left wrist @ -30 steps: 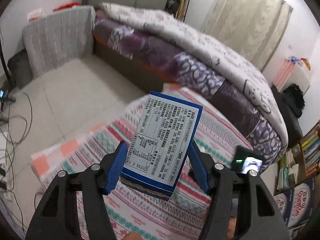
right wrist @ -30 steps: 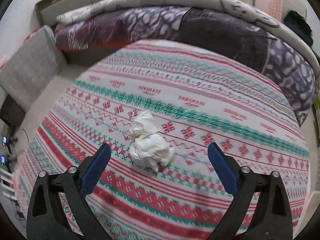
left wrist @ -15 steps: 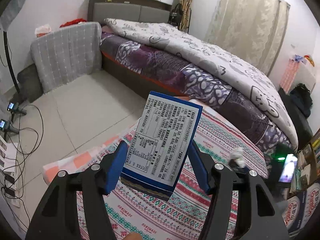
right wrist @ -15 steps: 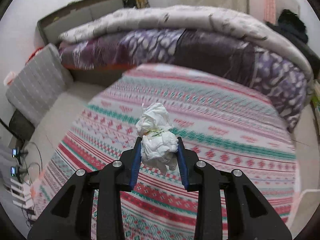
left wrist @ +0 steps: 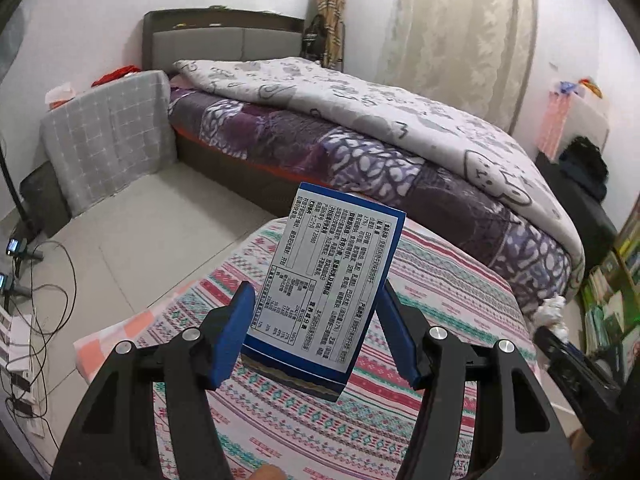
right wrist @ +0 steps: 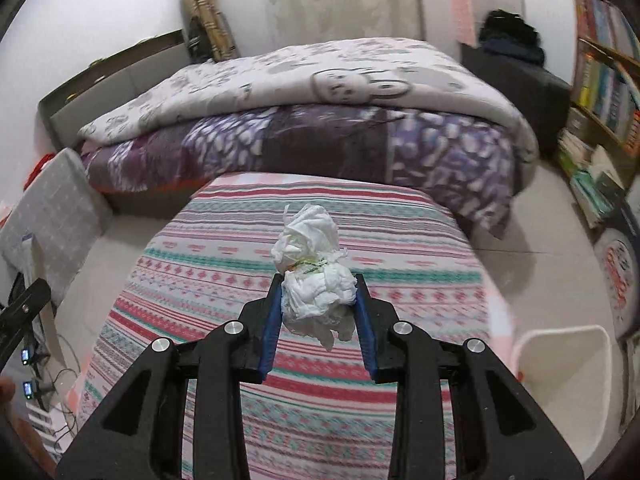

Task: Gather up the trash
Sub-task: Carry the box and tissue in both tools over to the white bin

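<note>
Bedroom scene: big bed [left wrist: 360, 140] with a grey-white cartoon duvet [right wrist: 304, 84] over a purple patterned quilt [right wrist: 320, 148] fills the far side, dark headboard [left wrist: 224, 36] against the wall, cream curtain [left wrist: 460, 28] behind it. Low surface under a striped pink/teal/red cloth [right wrist: 320, 360] sits just in front of the bed, its far edge near the quilt. Bookshelf [right wrist: 604, 80] on the right wall, grey gridded cushion [left wrist: 108, 140] leaning by the bed's head end, cables [left wrist: 44, 280] on the tile floor at left. White bin [right wrist: 568, 384] stands on the floor just off the cloth's right edge. Left gripper [left wrist: 316, 332] pinches a blue box [left wrist: 328, 284], label side up, tilted, lifted clear above the cloth's left side; blue pads press both long sides. Right gripper [right wrist: 318, 312] is clamped on a crumpled white tissue wad [right wrist: 314, 276], pads squeezing its lower half, top half sticking out past the fingertips, held in the air over the cloth's middle. In the left wrist view the same wad shows small at the cloth's right edge.
</note>
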A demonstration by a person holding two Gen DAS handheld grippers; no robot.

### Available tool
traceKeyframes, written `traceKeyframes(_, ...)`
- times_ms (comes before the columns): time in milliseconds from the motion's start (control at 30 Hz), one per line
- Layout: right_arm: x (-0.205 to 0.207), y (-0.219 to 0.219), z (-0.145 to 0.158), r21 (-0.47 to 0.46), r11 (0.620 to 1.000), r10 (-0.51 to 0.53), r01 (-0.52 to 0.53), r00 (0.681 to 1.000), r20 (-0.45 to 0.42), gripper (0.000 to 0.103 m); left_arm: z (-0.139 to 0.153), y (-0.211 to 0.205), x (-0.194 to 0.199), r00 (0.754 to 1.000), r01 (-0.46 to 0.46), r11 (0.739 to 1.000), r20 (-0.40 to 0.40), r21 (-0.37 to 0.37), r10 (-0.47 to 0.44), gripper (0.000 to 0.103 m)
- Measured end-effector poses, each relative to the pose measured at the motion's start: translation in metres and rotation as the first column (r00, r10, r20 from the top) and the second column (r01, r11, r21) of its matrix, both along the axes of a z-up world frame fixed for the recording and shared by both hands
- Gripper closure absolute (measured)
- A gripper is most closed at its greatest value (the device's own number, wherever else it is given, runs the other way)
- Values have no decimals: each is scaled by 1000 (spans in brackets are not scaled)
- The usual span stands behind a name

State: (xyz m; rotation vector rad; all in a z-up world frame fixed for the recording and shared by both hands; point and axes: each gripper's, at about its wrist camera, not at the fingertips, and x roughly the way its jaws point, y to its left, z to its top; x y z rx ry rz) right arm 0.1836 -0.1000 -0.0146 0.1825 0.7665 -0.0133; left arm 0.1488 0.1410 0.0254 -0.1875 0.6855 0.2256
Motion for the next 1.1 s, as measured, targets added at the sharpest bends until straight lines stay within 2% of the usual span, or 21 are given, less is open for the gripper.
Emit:
traceKeyframes(300,-43,-55,-4,12,995,-95,94,995,23,71,-6,-56,-7,996,88,995,18,56,-89,42)
traceKeyframes(500,-54,-92,-9,48,987,-152,150,988,24,71,-10,-97,-13,988,146,984,34,100,-150,42)
traceKeyframes(667,-66,-123,3,78,977,-205,200,977,60,71,-8,-133,-18,977,198,972,53,125,-206,42)
traceKeyframes(933,-85,-169,5,110,949,-302,295,952,56,70,-8,-181,-29,952,285,945,69,160,-299,42)
traceKeyframes(1100,-99,-191,3,125,931,-352,344,935,47,70,-8,-206,-33,938,328,932,66,153,-341,42)
